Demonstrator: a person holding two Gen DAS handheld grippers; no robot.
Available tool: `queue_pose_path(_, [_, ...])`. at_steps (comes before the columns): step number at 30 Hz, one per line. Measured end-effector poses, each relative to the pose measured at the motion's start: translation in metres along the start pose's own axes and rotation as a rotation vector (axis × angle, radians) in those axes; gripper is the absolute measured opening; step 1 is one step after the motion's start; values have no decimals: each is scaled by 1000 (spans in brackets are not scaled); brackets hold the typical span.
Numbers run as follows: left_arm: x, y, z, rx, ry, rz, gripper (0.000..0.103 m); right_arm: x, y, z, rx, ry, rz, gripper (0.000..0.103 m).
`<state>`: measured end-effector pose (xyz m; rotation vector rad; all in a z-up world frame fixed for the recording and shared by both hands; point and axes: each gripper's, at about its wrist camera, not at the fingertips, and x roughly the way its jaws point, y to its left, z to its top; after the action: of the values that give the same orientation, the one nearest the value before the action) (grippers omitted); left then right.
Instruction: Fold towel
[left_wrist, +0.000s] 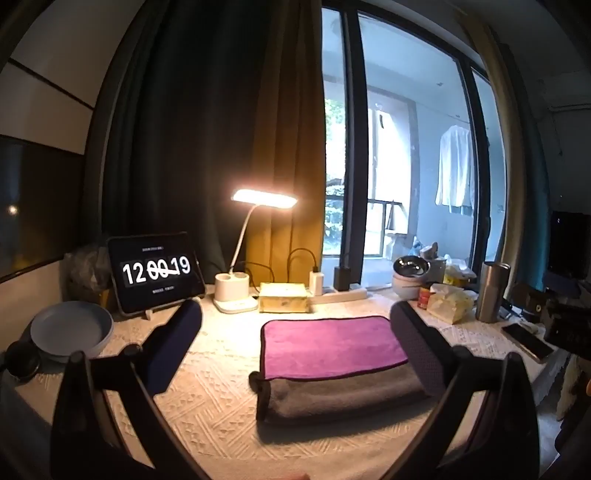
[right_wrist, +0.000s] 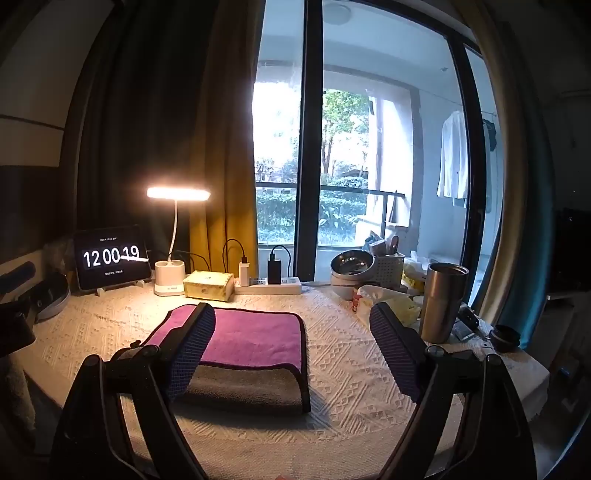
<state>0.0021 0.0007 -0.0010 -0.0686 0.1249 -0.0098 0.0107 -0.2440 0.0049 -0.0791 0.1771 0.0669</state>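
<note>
A towel (left_wrist: 332, 347), purple on top and grey underneath with a dark hem, lies folded on the white knitted tablecloth (left_wrist: 214, 398); it also shows in the right wrist view (right_wrist: 255, 341). My left gripper (left_wrist: 295, 325) is open and empty, raised above the table just short of the towel, its fingers apart to either side. My right gripper (right_wrist: 291, 332) is open and empty, held above the towel's right part; its left finger (right_wrist: 192, 347) covers part of the towel in view.
At the back stand a tablet clock (left_wrist: 155, 271), a lit desk lamp (left_wrist: 264, 199), a yellow box (left_wrist: 283, 297) and a power strip (right_wrist: 267, 286). A grey plate (left_wrist: 72, 328) lies left. Bowls (right_wrist: 351, 269), tissues (left_wrist: 448, 302), a steel tumbler (right_wrist: 441, 301) and a phone (left_wrist: 526, 341) crowd the right.
</note>
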Motion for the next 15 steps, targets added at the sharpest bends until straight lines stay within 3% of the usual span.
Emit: queue_pose_path(15, [2, 2, -1, -6, 13, 7, 103, 2, 2, -3, 1, 10, 7, 88])
